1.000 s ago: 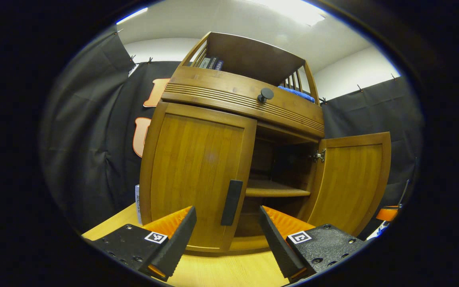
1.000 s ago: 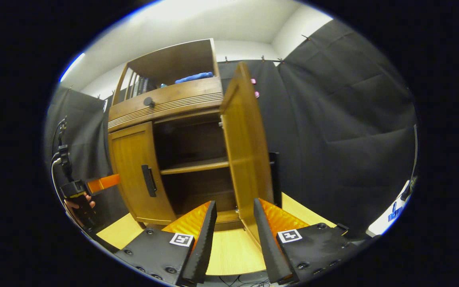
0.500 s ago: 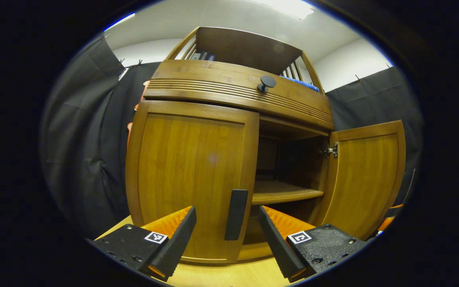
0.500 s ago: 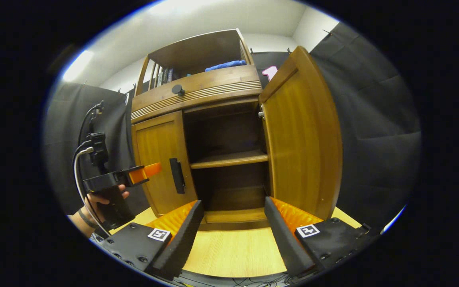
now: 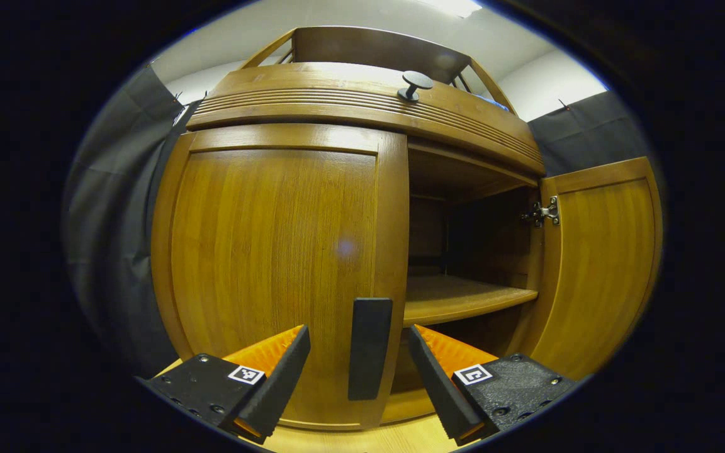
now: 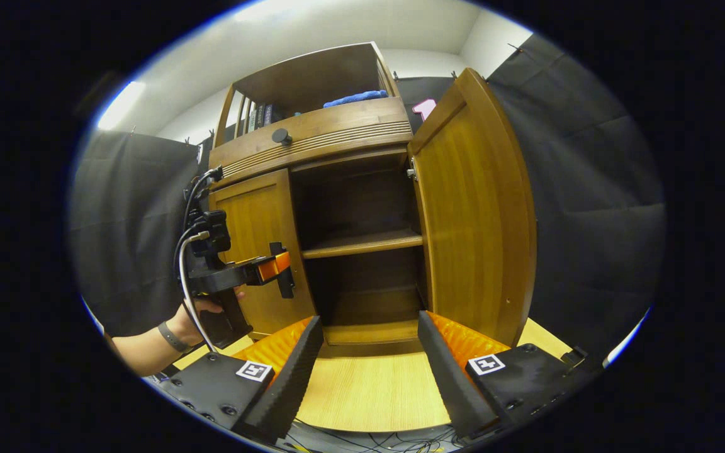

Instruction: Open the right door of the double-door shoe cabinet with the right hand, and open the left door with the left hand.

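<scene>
The wooden shoe cabinet (image 5: 362, 119) stands close in front of me. Its left door (image 5: 274, 251) is closed, with a black vertical handle (image 5: 369, 349) at its inner edge. My left gripper (image 5: 359, 377) is open, and the handle sits between its fingers without touching them. In the right gripper view the left gripper (image 6: 271, 267) reaches the handle (image 6: 284, 280), held by a hand (image 6: 202, 308). The right door (image 6: 472, 214) is swung wide open, showing a bare inner shelf (image 6: 362, 242). My right gripper (image 6: 369, 371) is open and holds nothing, low in front of the cabinet's open right half.
The cabinet rests on a light wooden tabletop (image 6: 369, 390). A drawer with a round black knob (image 5: 414, 85) runs above the doors. A blue cloth (image 6: 356, 97) and some books (image 6: 258, 116) lie on the top shelf. Black cloth walls surround the booth.
My left gripper has moved in toward the left door until the handle lies between its fingers. My right gripper let the opened right door go and backed off, turning left.
</scene>
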### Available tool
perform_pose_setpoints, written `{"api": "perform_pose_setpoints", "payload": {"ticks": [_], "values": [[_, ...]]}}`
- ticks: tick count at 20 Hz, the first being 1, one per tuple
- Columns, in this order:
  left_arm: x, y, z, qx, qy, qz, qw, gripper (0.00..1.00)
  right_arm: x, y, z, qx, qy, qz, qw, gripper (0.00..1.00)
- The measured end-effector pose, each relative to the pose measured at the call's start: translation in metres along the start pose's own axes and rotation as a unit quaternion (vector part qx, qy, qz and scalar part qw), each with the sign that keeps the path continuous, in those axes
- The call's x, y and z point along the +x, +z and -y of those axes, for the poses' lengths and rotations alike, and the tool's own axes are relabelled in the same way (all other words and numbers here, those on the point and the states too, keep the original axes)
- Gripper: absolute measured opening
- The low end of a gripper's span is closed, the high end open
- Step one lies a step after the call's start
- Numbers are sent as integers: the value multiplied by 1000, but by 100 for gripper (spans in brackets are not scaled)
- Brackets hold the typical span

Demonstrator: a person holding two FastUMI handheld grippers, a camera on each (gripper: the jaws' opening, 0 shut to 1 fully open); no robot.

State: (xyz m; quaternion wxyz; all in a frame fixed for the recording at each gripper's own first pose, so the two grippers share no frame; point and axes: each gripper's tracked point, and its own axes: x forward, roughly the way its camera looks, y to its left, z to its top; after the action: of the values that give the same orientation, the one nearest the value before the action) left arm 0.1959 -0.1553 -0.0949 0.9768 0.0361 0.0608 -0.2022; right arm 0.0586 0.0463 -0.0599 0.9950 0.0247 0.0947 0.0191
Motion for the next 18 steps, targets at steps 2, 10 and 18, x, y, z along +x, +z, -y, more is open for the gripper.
{"api": "perform_pose_setpoints", "payload": {"ticks": [2,10,18], "values": [[12,-1,-3,-2,4,-3,1000,92,-2,0,4,3,-9,0,1000,98],[24,-13,-12,9,26,-18,999,86,5,2,11,5,-18,1,1000,98],[26,-22,10,-42,-34,-35,998,32,11,1,9,4,-11,0,1000,98]]}}
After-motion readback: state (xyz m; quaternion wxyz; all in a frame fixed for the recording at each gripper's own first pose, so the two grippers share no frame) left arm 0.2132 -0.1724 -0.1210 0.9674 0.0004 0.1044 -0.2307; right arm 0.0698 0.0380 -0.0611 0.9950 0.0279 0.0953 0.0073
